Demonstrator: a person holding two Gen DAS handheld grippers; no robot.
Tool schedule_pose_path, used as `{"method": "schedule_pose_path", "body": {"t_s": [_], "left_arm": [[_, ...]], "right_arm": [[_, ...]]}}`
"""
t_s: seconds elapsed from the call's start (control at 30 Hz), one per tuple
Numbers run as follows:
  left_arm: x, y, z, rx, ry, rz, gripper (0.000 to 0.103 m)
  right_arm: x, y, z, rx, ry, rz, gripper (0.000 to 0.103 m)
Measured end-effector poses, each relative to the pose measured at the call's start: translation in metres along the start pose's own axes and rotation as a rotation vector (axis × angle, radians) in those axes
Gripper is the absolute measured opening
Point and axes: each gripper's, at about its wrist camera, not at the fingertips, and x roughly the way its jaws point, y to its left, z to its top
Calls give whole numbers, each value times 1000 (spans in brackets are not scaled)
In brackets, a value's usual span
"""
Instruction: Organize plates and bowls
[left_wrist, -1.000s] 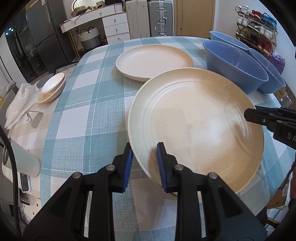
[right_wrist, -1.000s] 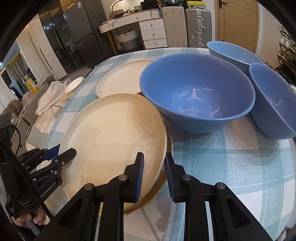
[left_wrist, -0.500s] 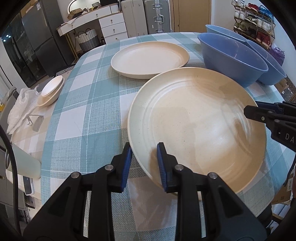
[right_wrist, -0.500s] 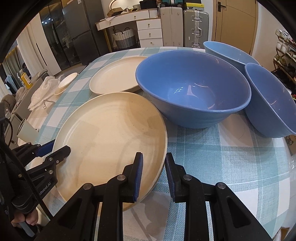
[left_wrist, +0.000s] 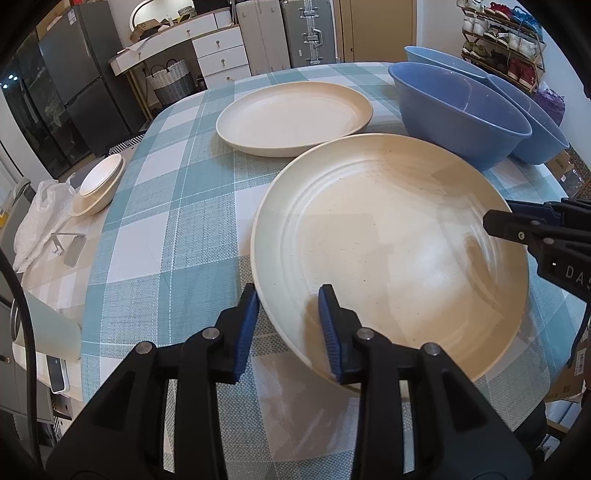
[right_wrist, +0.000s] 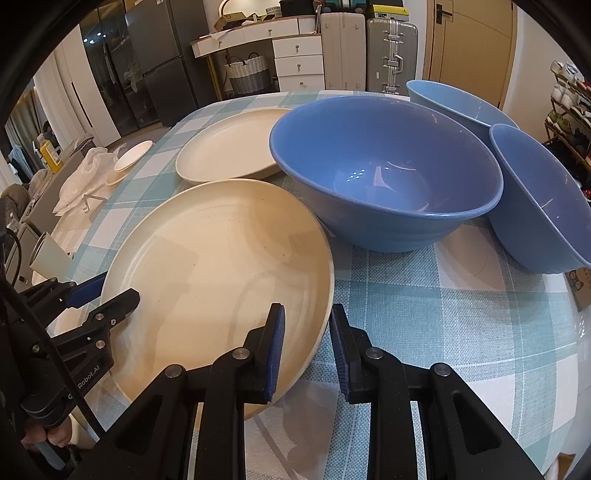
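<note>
We see a table (left_wrist: 177, 229) with a blue-and-white checked cloth. On it sit two cream plates (left_wrist: 291, 114) and three blue bowls (right_wrist: 384, 173).

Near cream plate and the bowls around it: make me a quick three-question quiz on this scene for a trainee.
1. How many blue bowls stand on the table?
2. True or false: the near cream plate is stacked on the far cream plate.
3. Which dish has its rim between the fingers of both the left gripper and the right gripper? A near cream plate, B far cream plate, C a blue bowl.

Key: 1 three. 2 false, each lies on the table. 3 A; the left gripper's jaws are opening around that rim.
</note>
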Motion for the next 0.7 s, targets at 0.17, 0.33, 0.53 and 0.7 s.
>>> {"method": "schedule_pose_path", "body": {"t_s": [0.17,0.33,0.53,0.7], "left_arm": [[-1,10,1,-35,2,-35,35],[-11,32,4,-131,-16,-96,71],[-31,59,7,-219,-62,-152,79],[-47,74,10,-261,-106,-150,101]], "right_arm": [[-3,-2,2,-4,-6,0,36],[-13,-6,4,-3,-28,17,59],[-34,-6,6,-16,-71,69,84],[-57,-4,12,-29,-123,105,92]]}}
